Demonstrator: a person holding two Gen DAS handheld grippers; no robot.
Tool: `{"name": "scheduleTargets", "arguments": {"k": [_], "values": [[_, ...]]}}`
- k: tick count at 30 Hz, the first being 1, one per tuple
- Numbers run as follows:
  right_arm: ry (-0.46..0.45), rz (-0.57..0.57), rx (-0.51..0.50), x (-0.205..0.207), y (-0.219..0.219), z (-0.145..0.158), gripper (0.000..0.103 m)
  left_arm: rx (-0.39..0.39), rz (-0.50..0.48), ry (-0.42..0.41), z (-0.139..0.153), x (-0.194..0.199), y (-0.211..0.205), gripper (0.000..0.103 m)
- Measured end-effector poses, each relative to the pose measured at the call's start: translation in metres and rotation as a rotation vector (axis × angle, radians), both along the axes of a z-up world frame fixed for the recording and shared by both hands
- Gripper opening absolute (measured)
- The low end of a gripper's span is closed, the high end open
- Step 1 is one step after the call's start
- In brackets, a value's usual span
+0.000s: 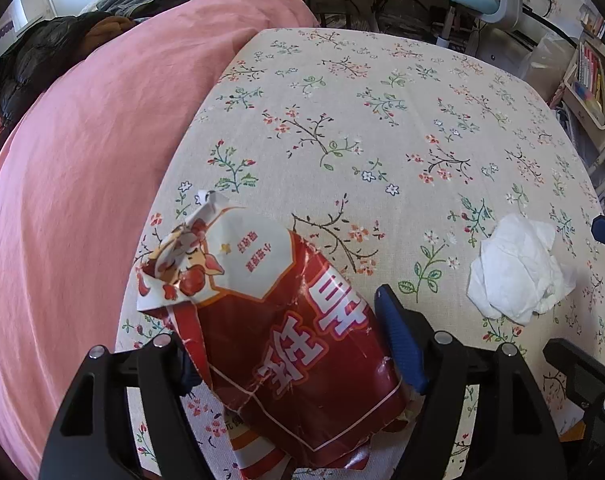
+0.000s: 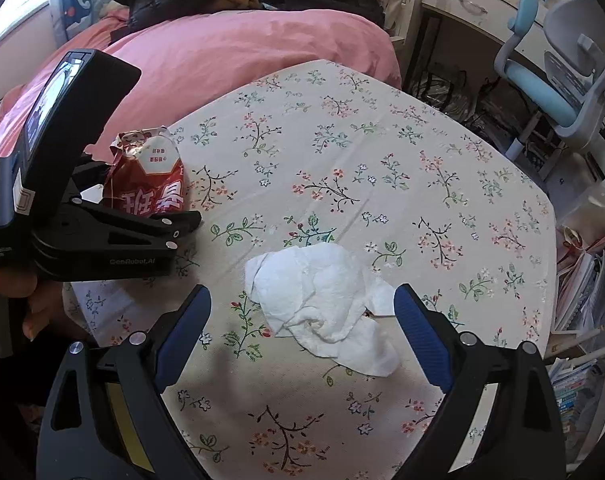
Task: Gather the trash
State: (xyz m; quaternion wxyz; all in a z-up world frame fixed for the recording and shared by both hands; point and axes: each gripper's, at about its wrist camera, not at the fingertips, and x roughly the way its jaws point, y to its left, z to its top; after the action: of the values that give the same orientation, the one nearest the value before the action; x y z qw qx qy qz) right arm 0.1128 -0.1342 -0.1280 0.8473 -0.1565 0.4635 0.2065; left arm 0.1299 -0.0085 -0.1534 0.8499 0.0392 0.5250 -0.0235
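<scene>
Two pieces of trash lie on the floral tablecloth (image 2: 402, 152). Our left gripper (image 1: 290, 344) has its jaws around the red snack bag (image 1: 286, 328), both blue pads against the bag's sides; it looks clamped, though the bag hides the left pad, so we hedge. The bag sits near the table's bed-side edge, probably held ready to lift. Our right gripper (image 2: 300, 332) stands spread wide, empty, fingers either side of the crumpled white tissue (image 2: 326, 304), lined up to close on it next.
</scene>
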Motion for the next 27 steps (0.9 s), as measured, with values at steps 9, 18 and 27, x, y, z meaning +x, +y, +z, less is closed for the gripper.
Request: {"name": "scheduleTargets", "arguments": {"k": [9, 18, 27], "values": [[0.008, 0.006, -0.006, 0.002, 0.004, -0.005, 0.089, 0.005, -0.004, 0.001, -0.001, 0.001, 0.000, 0.073], [0.048, 0.000, 0.011, 0.008, 0.000, -0.016, 0.089, 0.003, -0.009, 0.008, -0.002, 0.003, 0.001, 0.073], [0.088, -0.005, 0.034, 0.015, -0.002, -0.027, 0.089, 0.014, -0.040, -0.007, 0.000, 0.000, -0.002, 0.073]]}}
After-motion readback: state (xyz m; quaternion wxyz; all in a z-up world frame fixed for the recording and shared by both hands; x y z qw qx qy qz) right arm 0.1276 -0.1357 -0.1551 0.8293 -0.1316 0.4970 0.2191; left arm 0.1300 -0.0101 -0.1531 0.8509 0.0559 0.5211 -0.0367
